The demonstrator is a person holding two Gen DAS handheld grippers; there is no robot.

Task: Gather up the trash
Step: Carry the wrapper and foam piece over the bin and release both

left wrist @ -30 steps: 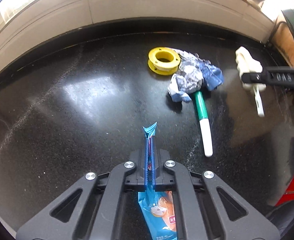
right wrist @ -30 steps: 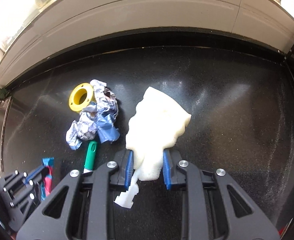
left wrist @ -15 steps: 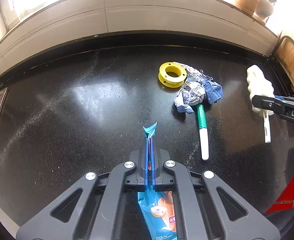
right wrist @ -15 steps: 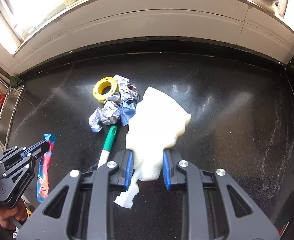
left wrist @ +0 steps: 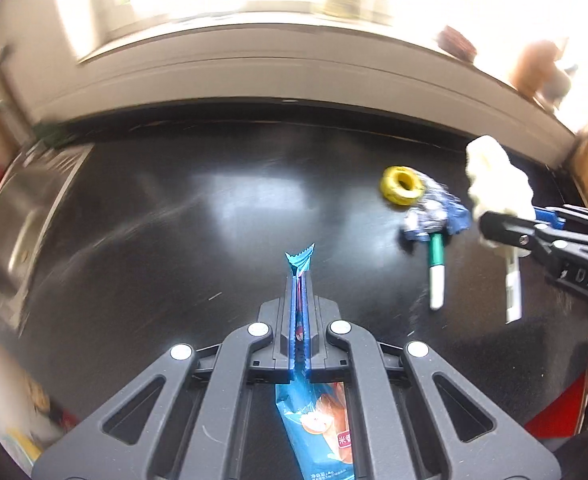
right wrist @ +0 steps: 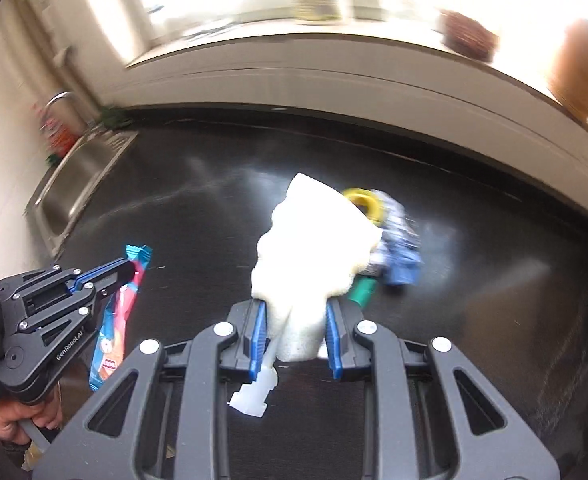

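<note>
Below, in the left wrist view, the left gripper point(left wrist: 300, 280) had its jaws pressed together on a blue wrapper point(left wrist: 314, 420), whose crimped tip stuck out past the fingertips while its printed end hung under the frame. Beyond lay the black counter point(left wrist: 173, 220), blurred. Far right on it sat a yellow ring point(left wrist: 401, 191), touching a crumpled foil wad point(left wrist: 434, 218), and a green-and-white marker point(left wrist: 436, 270) poked out from under the wad. At the right edge the right gripper point(left wrist: 490, 226) pinched a white foam piece point(left wrist: 498, 184), held clear of the counter, with a white plastic strip point(left wrist: 513, 292) hanging beneath. A steel sink point(left wrist: 17, 216) showed at the left.

Next, in the right wrist view, the right gripper point(right wrist: 294, 316) held the foam piece point(right wrist: 314, 248) between its blue pads, jaws partly apart around it; the strip point(right wrist: 253, 396) dangled below. Behind the foam, partly hidden, were the ring point(right wrist: 366, 200), the wad point(right wrist: 400, 248) and the marker point(right wrist: 364, 292). At the left, the left gripper point(right wrist: 131, 274), held by a hand point(right wrist: 17, 420), clamped the wrapper point(right wrist: 121, 312). The sink point(right wrist: 77, 176) lay beyond.
</note>
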